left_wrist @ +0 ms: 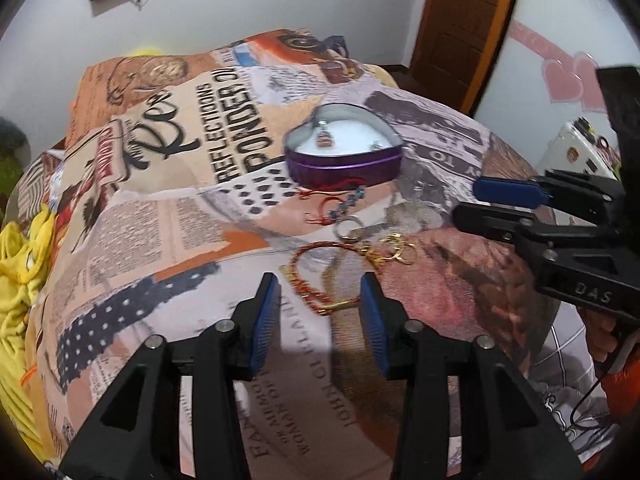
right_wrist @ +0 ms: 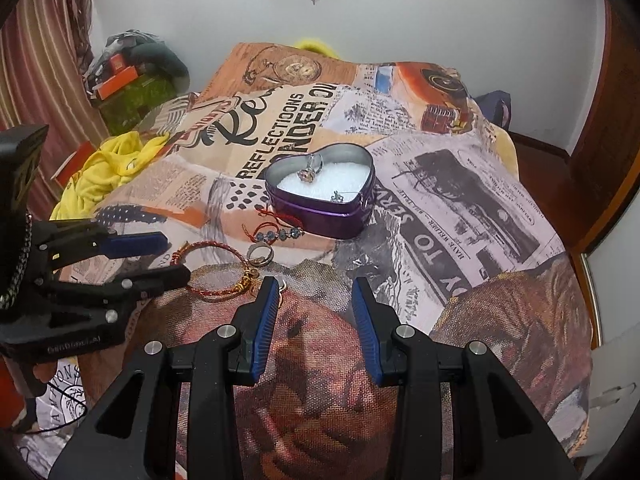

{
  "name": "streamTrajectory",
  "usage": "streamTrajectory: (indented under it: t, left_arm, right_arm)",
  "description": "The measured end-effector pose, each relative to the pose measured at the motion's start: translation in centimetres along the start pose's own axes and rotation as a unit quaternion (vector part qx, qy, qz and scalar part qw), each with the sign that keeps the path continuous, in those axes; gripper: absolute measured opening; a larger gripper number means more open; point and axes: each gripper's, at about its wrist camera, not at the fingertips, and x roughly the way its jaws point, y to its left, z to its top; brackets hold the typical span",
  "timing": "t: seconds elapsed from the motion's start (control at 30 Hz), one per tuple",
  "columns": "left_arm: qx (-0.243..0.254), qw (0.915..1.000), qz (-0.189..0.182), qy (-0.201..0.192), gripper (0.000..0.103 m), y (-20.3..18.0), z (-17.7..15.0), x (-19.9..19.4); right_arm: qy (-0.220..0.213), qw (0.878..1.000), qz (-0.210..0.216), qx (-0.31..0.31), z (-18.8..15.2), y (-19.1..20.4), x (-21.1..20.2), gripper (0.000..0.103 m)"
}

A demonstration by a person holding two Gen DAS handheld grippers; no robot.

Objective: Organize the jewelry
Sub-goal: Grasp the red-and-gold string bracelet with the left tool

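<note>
A purple heart-shaped tin (left_wrist: pixel 344 168) (right_wrist: pixel 324 222) stands open on the printed bedspread, with a ring (right_wrist: pixel 310 170) and a small pendant (right_wrist: pixel 338 197) on its white lining. In front of it lie a blue-bead bracelet on red cord (left_wrist: pixel 344 204) (right_wrist: pixel 280 235), a silver ring (left_wrist: pixel 348 228) (right_wrist: pixel 260 256), gold earrings (left_wrist: pixel 396 248) and a red-and-gold braided bracelet (left_wrist: pixel 301 280) (right_wrist: pixel 212 245). My left gripper (left_wrist: pixel 320 284) (right_wrist: pixel 176 256) is open, its pads on either side of the braided bracelet. My right gripper (right_wrist: pixel 315 286) (left_wrist: pixel 466 200) hovers open and empty to the right.
The bedspread (right_wrist: pixel 460 216) drops away at its right and near edges. A yellow cloth (left_wrist: pixel 20 256) (right_wrist: pixel 108 168) lies bunched at the left. Boxes and bags (right_wrist: pixel 120 72) are piled in the back-left corner. A wooden door (left_wrist: pixel 460 20) stands beyond the bed.
</note>
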Motion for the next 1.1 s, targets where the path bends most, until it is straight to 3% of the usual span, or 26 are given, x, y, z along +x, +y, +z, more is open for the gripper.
streamTrajectory:
  t: [0.1,0.23,0.63,0.87,1.1]
  left_arm:
    - [0.014,0.9999,0.001,0.003,0.06,-0.6,0.3,0.6]
    - [0.011,0.9998,-0.001,0.017,0.06,-0.5,0.7,1.9]
    - [0.042,0.999,-0.007,0.012,0.058,-1.5,0.5,3.1]
    - [0.036,0.9989,-0.028,0.012,0.025,-1.2,0.4,3.1]
    - [0.017,0.999,-0.04,0.009,0.011,-0.4,-0.1,2.5]
  right_arm:
    - [0.002,1.0,0.001,0.007,-0.1,-0.4,0.1,0.034]
    - [0.005,1.0,0.0,0.013,-0.3,-0.9,0.2,0.034]
    - [0.01,1.0,0.005,0.018,-0.2,-1.2,0.7,0.034]
    - [0.012,1.0,0.006,0.017,-0.2,-1.2,0.8,0.034]
    - [0.015,1.0,0.012,0.014,-0.1,-0.9,1.1,0.034]
